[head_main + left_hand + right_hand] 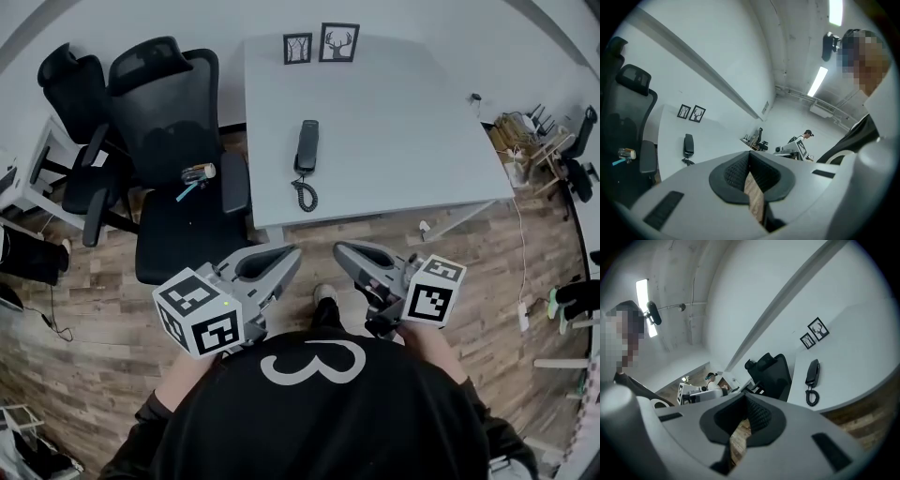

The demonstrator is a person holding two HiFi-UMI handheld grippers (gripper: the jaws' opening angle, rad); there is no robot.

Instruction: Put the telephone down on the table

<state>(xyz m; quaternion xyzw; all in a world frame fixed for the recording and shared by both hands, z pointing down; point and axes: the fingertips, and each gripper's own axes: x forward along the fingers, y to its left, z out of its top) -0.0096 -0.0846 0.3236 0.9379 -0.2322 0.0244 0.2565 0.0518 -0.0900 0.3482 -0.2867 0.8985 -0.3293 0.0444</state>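
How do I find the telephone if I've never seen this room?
Find the big white table beside the black office chairs. On the side nearest the chairs, away from the two small framed pictures at the far edge, lies the telephone. Unlike those, it is long, dark and flat, with a curly cord coiled at its near end.

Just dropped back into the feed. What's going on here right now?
A person stands short of the table, holding both grippers close in front of their body. The left gripper and the right gripper each have their jaws together with nothing between them. The telephone lies flat on the table near its front left corner, coiled cord beside it, and neither gripper touches it. It looks already set down.
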